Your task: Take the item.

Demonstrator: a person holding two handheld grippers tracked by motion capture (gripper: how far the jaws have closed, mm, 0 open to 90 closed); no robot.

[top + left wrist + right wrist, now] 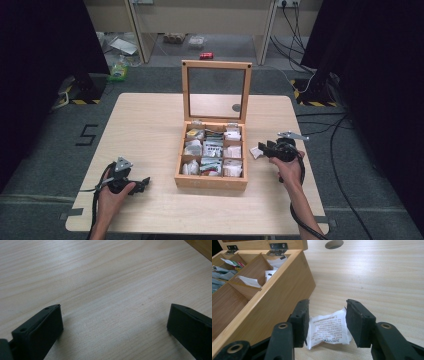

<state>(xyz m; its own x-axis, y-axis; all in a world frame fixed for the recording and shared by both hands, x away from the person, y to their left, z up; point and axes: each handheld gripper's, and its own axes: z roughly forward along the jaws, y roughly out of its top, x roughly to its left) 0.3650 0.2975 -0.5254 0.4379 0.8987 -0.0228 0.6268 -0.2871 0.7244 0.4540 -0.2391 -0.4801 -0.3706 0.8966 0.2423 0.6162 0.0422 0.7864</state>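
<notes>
A wooden tea box point(210, 183) stands in the middle of the table, its glass lid point(216, 64) upright. Its compartments hold several sachets point(212, 149). My right gripper point(262, 148) is just right of the box, and its jaws hold a white printed packet point(328, 330) between them, low over the table. That packet point(255, 153) pokes out toward the box wall point(274, 305). My left gripper point(145, 182) rests on the table at the front left, pointing at the box. Its jaws stand wide apart point(115, 312) over bare wood with nothing between them.
The table point(150, 125) has a round cable hole point(236, 107) behind the box. Cables trail from both grippers toward the front edge. Beyond the table's far edge, clutter lies on the floor and black stands sit at both sides.
</notes>
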